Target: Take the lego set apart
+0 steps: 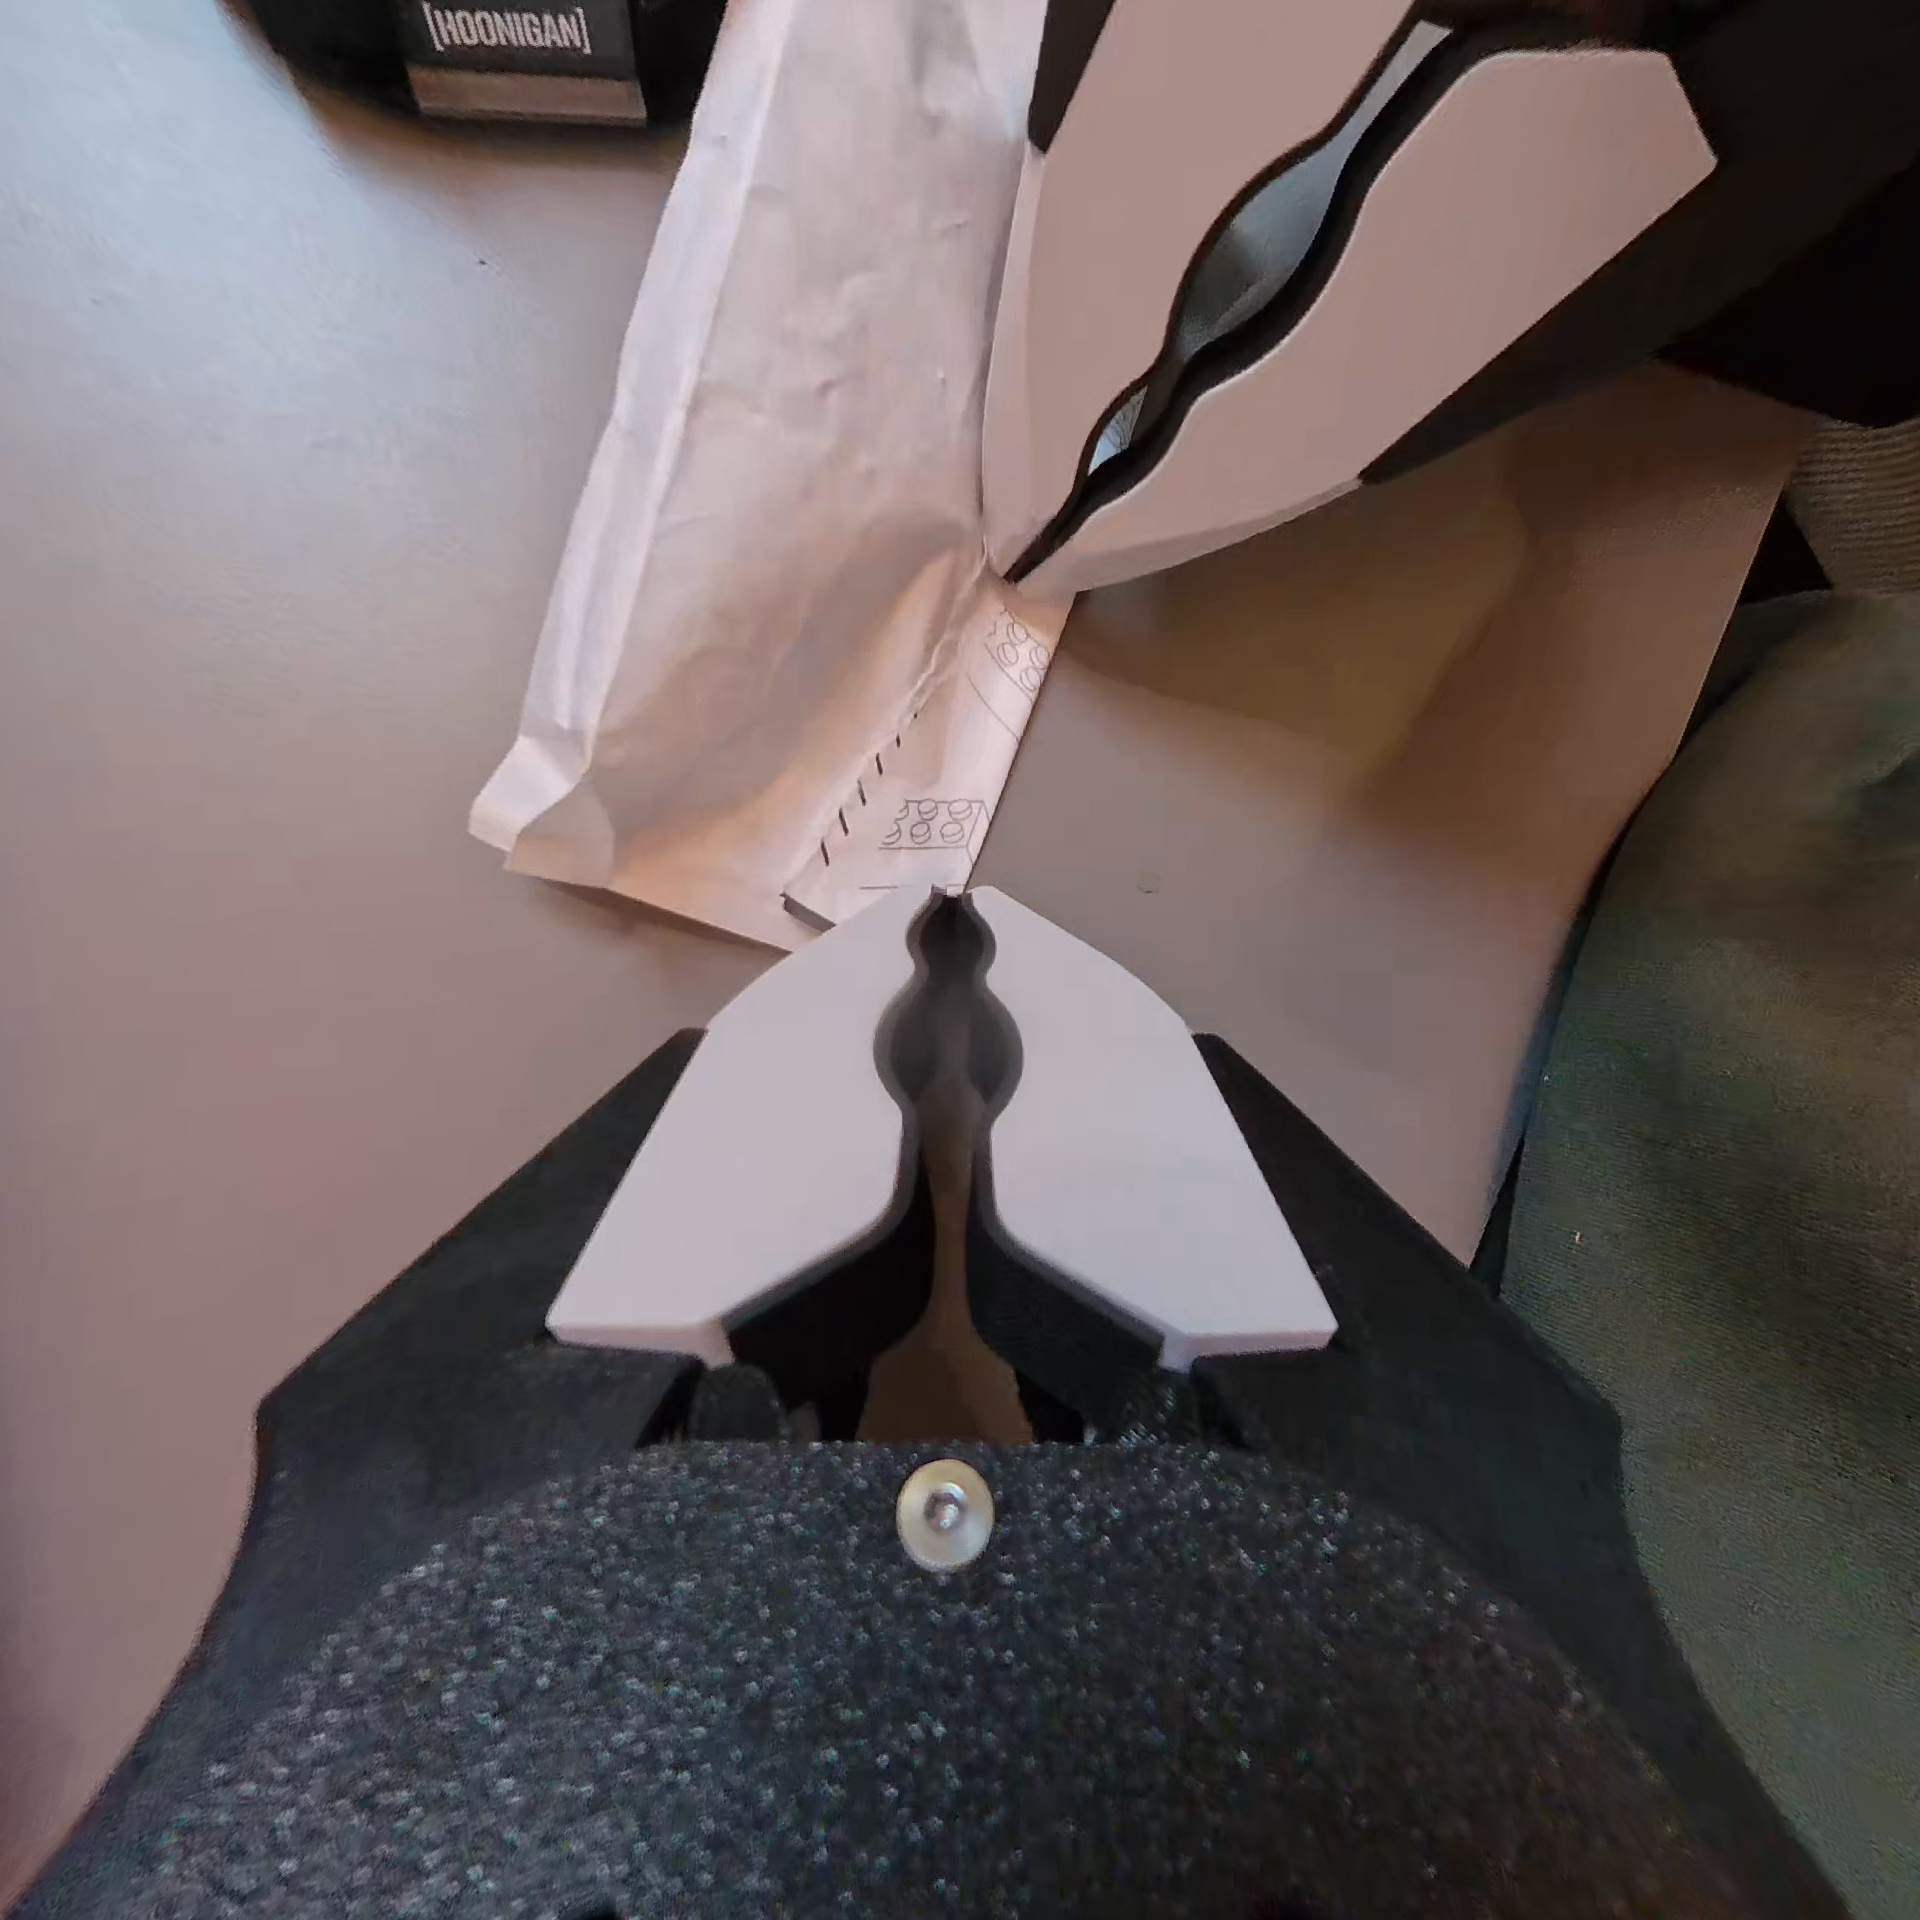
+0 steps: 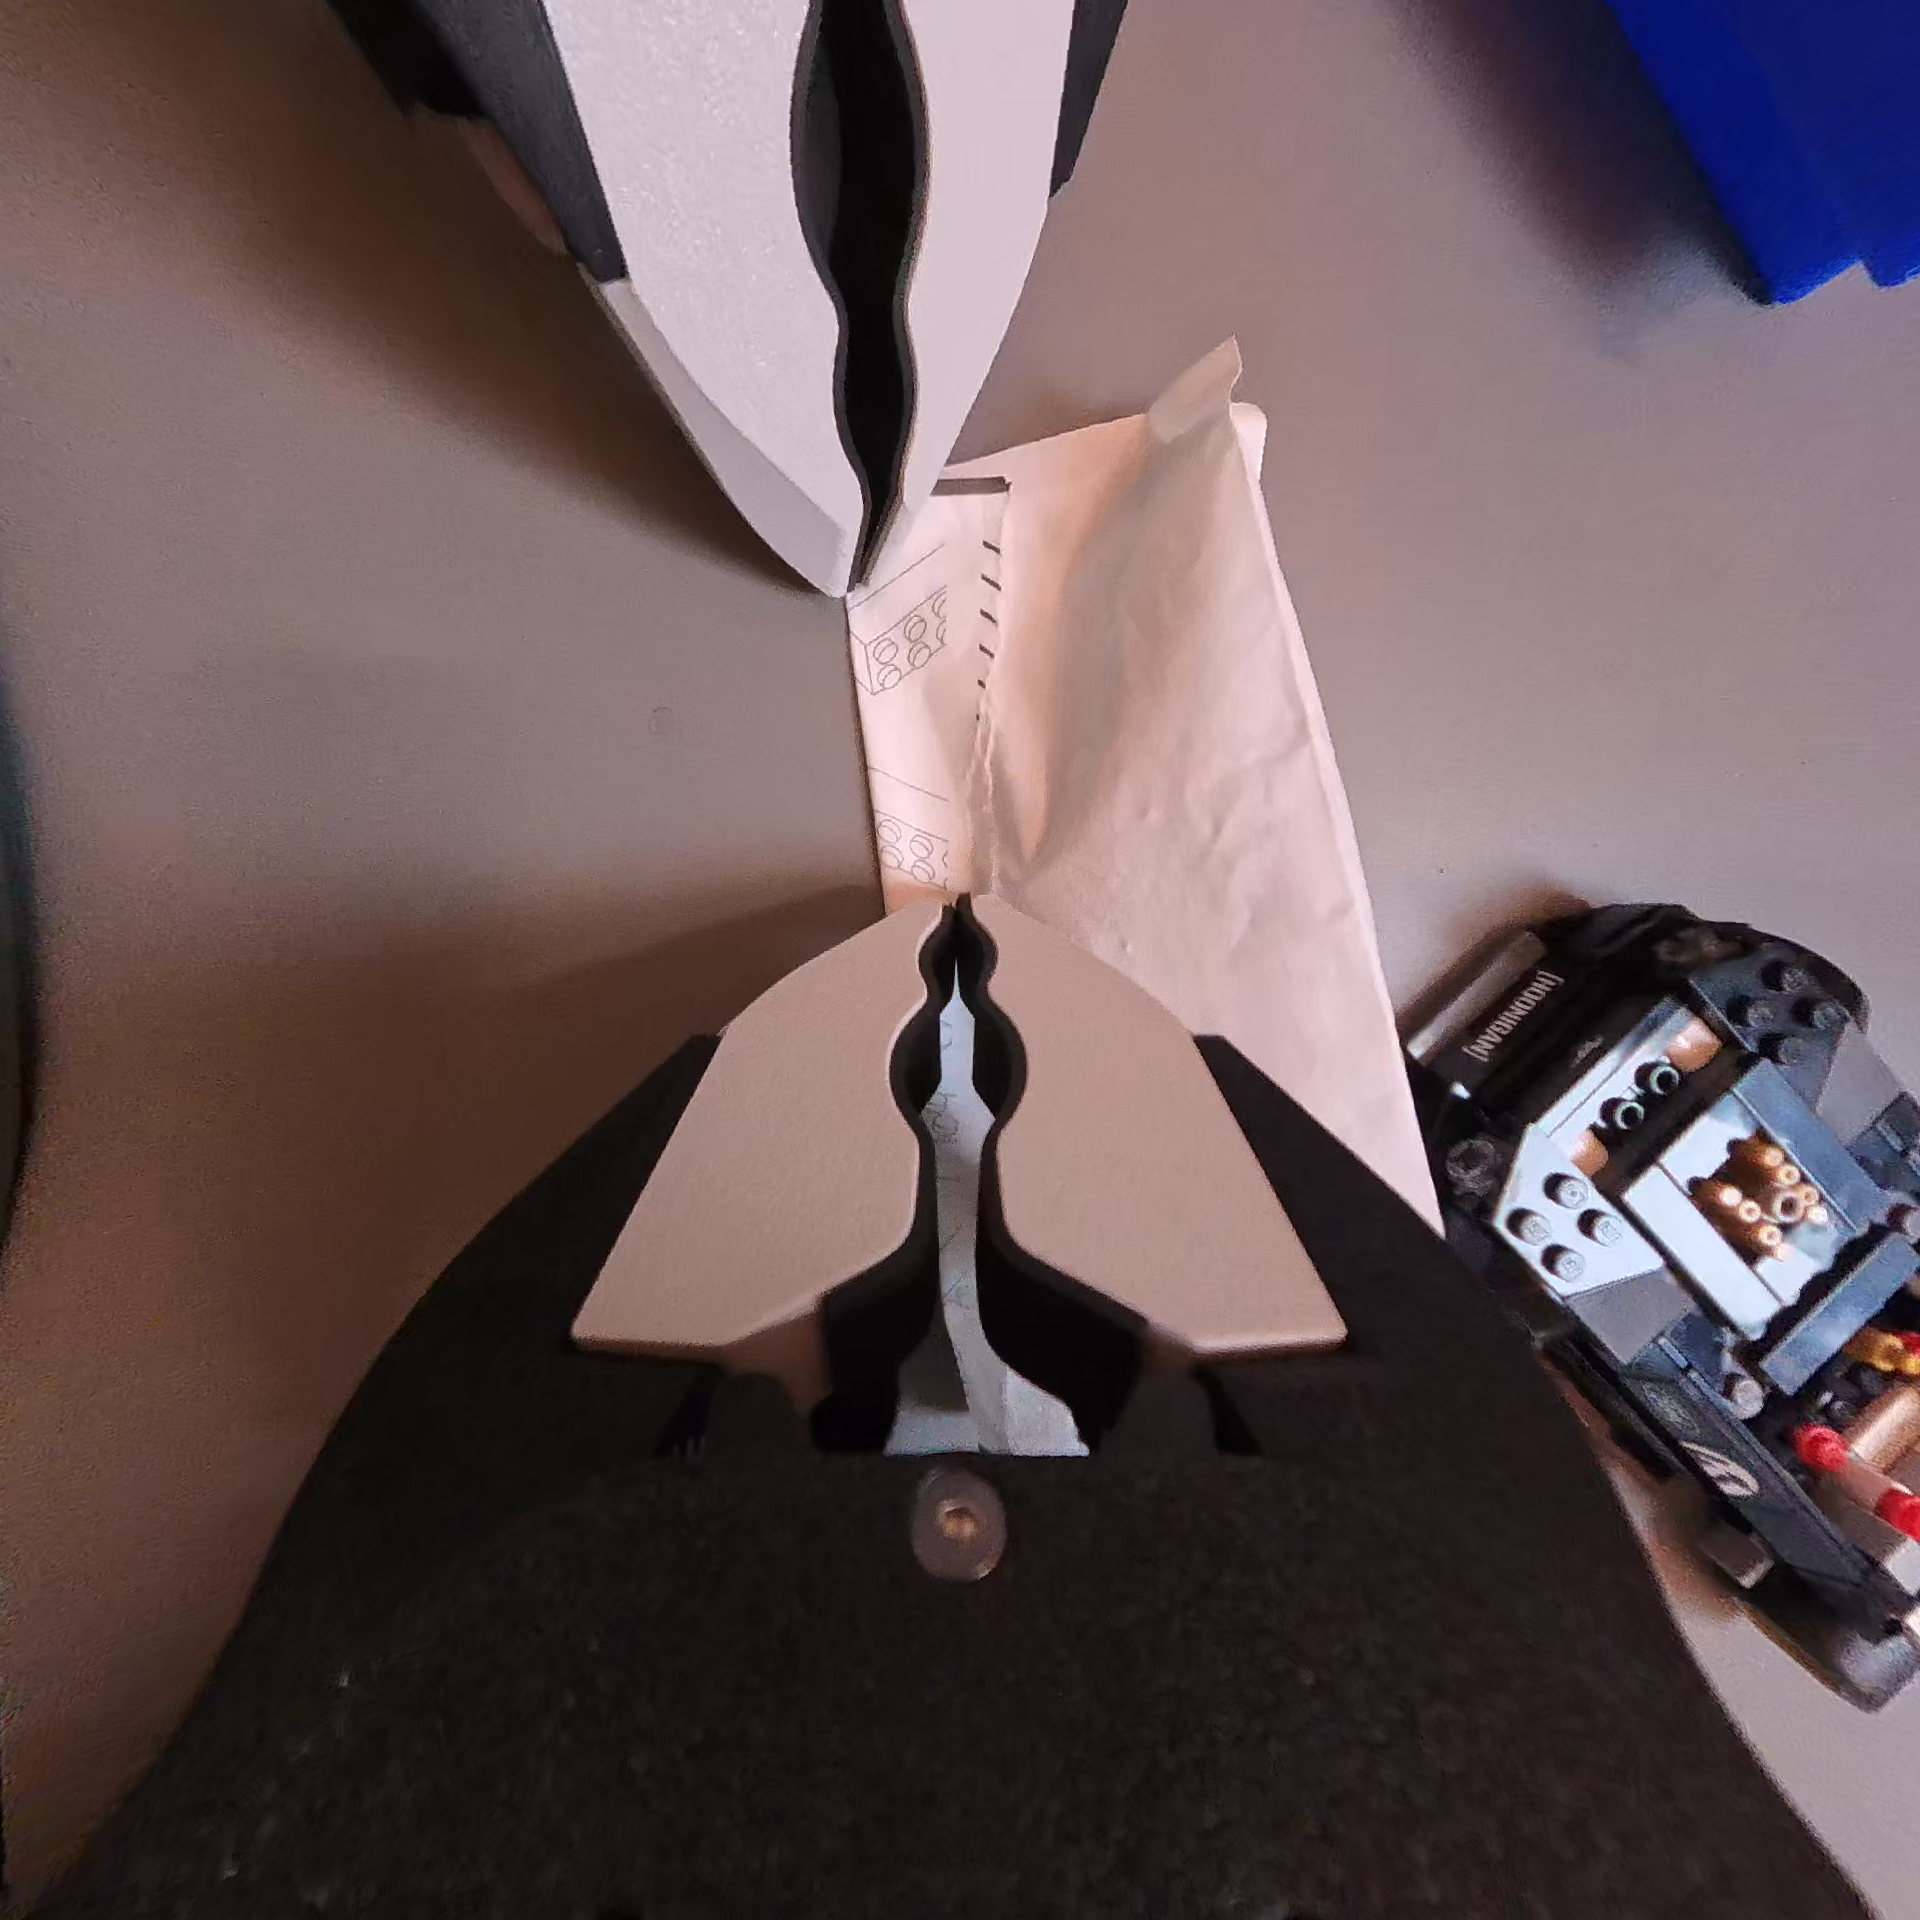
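Note:
A white paper bag (image 1: 769,520) lies on the grey table, with a printed strip (image 1: 1013,665) along a partly torn perforated edge. My left gripper (image 1: 951,896) is shut on the near end of that strip. My right gripper (image 1: 1023,569) comes in from the upper right, shut on the strip's far end. In the right wrist view my right gripper (image 2: 961,904) pinches the bag (image 2: 1143,727) at the tear, and paper shows between its jaws. The left gripper (image 2: 862,582) grips the strip (image 2: 904,644) from above. The black lego car (image 2: 1662,1195) stands to the right of the bag.
The lego car's black end (image 1: 520,62) shows at the top left of the left wrist view. A blue bin (image 2: 1818,135) stands at the far right of the table (image 2: 416,727). Green fabric (image 1: 1766,1143) lies past the table's right edge. The left gripper's tips are roughly 6 cm from the right gripper's.

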`<state>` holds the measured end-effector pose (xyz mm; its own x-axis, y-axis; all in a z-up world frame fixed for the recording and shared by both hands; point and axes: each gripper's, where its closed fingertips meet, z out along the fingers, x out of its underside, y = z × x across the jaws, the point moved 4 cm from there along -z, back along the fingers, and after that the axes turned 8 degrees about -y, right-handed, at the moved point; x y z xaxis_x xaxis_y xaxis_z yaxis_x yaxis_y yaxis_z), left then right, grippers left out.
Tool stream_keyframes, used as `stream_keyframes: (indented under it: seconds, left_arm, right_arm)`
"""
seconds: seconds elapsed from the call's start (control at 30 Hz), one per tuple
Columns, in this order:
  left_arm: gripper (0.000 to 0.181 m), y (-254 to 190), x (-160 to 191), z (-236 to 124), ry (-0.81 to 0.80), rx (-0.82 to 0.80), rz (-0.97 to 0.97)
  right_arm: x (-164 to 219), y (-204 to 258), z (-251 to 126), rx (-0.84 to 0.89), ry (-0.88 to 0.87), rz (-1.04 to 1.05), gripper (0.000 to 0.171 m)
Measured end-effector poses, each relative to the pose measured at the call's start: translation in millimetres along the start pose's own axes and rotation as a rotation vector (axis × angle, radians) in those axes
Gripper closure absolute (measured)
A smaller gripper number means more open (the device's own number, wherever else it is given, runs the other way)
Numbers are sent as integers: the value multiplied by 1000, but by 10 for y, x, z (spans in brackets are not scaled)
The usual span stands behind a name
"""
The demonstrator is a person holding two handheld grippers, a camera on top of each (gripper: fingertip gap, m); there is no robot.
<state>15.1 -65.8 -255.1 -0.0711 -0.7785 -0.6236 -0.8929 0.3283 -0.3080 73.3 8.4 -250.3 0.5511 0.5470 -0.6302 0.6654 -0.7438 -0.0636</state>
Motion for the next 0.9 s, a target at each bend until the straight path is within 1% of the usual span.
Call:
stream_keyframes:
  seconds: [0.13,0.2,0.23,0.3,0.43,0.5,0.57,0.67,0.73,0.9]
  left_arm:
    - [181,-34,-22,-7,43,32,4]
    - [181,-106,-145,3,-19,72,13]
    - [181,-104,-196,26,-39,59,16]
    - [181,-9,-162,114,19,-21,57]
    - [180,-14,-156,129,27,-28,82]
    - [181,-23,-152,128,31,-51,106]
    - [180,-24,-147,127,21,-54,103]
    - [180,-24,-137,124,7,-53,105]
    - [180,-23,-133,123,1,-54,106]
    - [180,-18,-123,119,-17,-39,110]
  right_arm:
    - [4,-2,0,5,-17,-28,171]
    - [7,-5,0,1,-23,-29,171]
    - [9,-5,0,0,-25,-30,171]
    - [9,-7,0,-2,-24,-32,171]
    - [-1,-2,-4,16,-11,-68,171]
    - [-107,42,-14,30,-52,-106,171]
    - [-232,114,13,6,-95,-102,171]
    - [-175,91,133,22,-26,-123,171]
    - [-169,91,138,4,-32,-104,171]
    - [-113,87,95,14,-12,-137,171]
